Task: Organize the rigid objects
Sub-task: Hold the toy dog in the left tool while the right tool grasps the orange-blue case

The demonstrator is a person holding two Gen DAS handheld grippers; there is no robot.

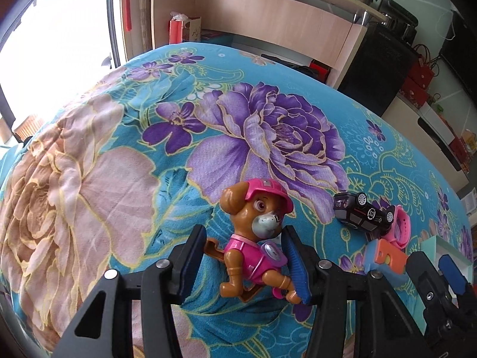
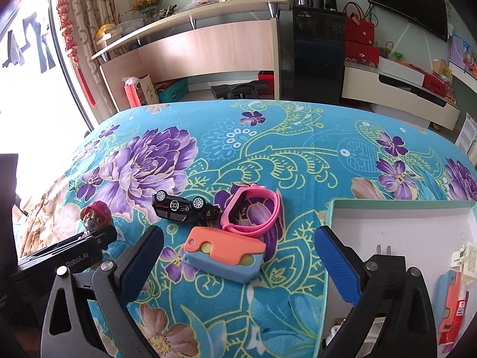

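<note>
Pink-clad brown dog figure on turquoise, purple-flowered blanket.
</note>
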